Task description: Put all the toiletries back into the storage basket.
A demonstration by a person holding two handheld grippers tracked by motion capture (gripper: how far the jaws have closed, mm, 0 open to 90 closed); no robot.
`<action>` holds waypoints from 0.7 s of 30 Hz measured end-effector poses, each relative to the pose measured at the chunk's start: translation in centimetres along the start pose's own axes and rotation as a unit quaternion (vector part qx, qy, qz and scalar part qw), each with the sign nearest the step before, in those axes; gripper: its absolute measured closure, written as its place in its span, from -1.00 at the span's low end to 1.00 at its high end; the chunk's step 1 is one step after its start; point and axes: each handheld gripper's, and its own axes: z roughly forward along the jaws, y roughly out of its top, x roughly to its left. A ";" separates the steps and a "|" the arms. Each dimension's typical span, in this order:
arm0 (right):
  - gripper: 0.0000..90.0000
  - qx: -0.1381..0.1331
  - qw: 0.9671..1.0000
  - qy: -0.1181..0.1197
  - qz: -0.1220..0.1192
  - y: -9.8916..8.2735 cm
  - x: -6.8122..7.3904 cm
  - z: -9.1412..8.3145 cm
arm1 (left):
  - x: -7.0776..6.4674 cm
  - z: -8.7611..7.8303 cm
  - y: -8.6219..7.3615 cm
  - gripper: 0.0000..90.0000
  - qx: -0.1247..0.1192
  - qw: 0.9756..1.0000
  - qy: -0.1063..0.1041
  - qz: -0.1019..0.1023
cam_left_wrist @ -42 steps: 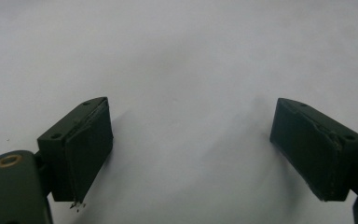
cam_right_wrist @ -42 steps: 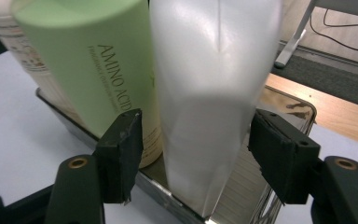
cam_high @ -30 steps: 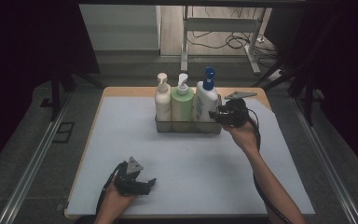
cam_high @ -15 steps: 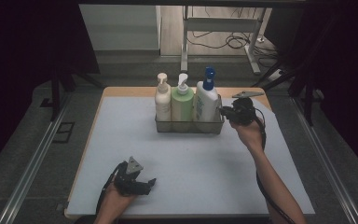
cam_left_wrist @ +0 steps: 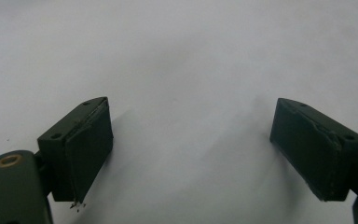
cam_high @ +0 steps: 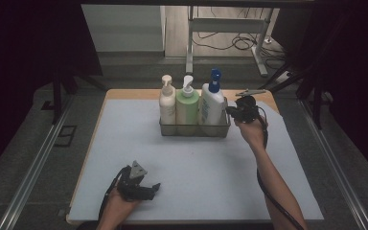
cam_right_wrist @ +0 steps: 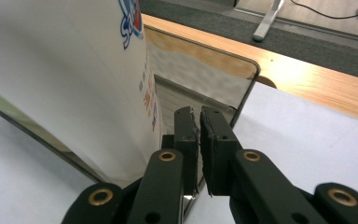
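- The right claw (cam_high: 231,111) was up at the right end of the wire basket (cam_high: 194,129), its jaws pinched on the basket's end wall — the thin mesh panel (cam_right_wrist: 200,77) ran straight down between the two pads in the right gripper view.
- Those jaws had just been closing, and now only the mesh kept them apart.
- The basket sat toward the far side of the table (cam_high: 124,93), on a pale sheet (cam_high: 196,167) that covered most of the wooden top.
- Three pump bottles stood upright in it, side by side: a cream bottle (cam_high: 166,104) at the left, a green bottle (cam_high: 187,106) in the middle, and a white bottle with a blue pump (cam_high: 212,101) at the right.
- The white bottle stood just inside the wall the right claw gripped; its printed side (cam_right_wrist: 74,70) loomed close beside the jaws.
- The left claw (cam_high: 152,188) rested low on the sheet near the front edge, well apart from the basket.
- Its pads (cam_left_wrist: 91,149) stood wide — bare sheet between them, holding nothing.
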 end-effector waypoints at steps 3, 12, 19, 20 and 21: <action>0.88 0.002 1.000 0.005 0.000 0.1 0.1 0.5 | 0.0 0.0 0.0 -0.71 0.001 1.000 0.000 0.001; 0.89 0.015 1.000 0.016 0.005 -0.3 0.4 2.4 | 0.0 0.0 0.0 -0.71 0.001 1.000 0.000 0.001; 0.91 0.027 0.999 0.019 0.008 -0.8 0.6 3.4 | 0.0 0.0 0.0 -0.71 0.001 1.000 0.000 0.001; 0.91 0.028 0.999 0.020 0.010 -0.8 0.6 3.5 | 0.0 0.0 0.0 -0.71 0.001 1.000 0.000 0.001; 0.92 0.029 0.999 0.021 0.012 -0.9 0.6 3.5 | 0.0 0.0 0.0 -0.71 0.001 1.000 0.000 0.001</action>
